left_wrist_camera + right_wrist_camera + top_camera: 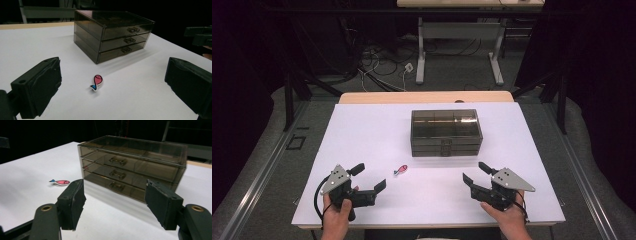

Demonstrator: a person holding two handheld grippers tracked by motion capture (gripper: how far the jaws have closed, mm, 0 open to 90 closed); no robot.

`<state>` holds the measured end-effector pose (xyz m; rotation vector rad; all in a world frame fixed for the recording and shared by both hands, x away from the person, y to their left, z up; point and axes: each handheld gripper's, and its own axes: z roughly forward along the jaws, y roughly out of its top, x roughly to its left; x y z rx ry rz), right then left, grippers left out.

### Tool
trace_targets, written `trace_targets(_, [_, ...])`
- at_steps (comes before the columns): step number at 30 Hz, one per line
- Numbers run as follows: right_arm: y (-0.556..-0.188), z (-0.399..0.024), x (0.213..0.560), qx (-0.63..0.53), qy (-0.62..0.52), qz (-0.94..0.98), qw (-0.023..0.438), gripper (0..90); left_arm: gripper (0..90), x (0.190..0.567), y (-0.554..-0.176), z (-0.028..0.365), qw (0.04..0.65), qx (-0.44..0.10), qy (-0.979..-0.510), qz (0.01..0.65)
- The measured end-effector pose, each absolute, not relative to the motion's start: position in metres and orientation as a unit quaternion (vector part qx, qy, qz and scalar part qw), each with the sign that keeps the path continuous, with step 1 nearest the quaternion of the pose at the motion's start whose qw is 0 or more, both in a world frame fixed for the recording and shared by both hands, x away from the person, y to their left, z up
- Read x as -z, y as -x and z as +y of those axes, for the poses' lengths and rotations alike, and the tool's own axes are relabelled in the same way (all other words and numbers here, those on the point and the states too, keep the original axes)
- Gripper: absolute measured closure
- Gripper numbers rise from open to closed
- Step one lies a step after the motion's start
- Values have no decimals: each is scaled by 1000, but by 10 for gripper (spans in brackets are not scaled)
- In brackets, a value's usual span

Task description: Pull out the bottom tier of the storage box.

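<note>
The fish eraser, flat, glossy, pink with a blue tail, lies near our smoky translucent three-drawer box. Near it, our left gripper and right gripper spread matte black jaws wide, empty.

Small pink fish-shaped piece with blue tail, lying flat on white tabletop, at 7 o'clock of smoked three-drawer box, well apart from it, all drawers closed, box upright

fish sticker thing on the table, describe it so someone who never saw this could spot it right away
On the white table stands a smoky see-through drawer box with three drawers. In front of it, off toward its left corner, lies the small fish piece, flat on the bare surface. It is the one bright item: pink body, blue tail, white edge.
</note>
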<state>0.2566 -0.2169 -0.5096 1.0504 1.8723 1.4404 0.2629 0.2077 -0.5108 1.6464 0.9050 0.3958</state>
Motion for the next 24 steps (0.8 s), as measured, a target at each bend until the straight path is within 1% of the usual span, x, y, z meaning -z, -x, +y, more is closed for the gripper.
trace_targets(5, [-262, -210, 511, -526, -389, 716, 244, 338, 7, 511, -261, 211, 573, -173, -700, 389])
trace_targets(11, [-271, -199, 508, -527, -391, 717, 235, 353, 7, 511, -260, 212, 574, -170, -695, 398])
trace_targets(16, [-281, -188, 503, -526, -431, 705, 199, 346, 7, 511, -259, 212, 574, -170, -695, 399])
trace_targets(18, [-285, -184, 502, -527, -448, 694, 199, 345, 7, 511, -259, 212, 574, -169, -695, 398])
trace_targets(20, [-291, -180, 502, -530, -463, 686, 185, 345, 7, 511, -260, 212, 574, -167, -696, 397])
trace_targets(23, [-296, -174, 504, -526, -483, 678, 175, 349, 7, 512, -261, 211, 574, -165, -697, 397])
trace_targets(24, [-300, -172, 506, -527, -491, 674, 162, 353, 7, 512, -261, 211, 575, -165, -697, 397])
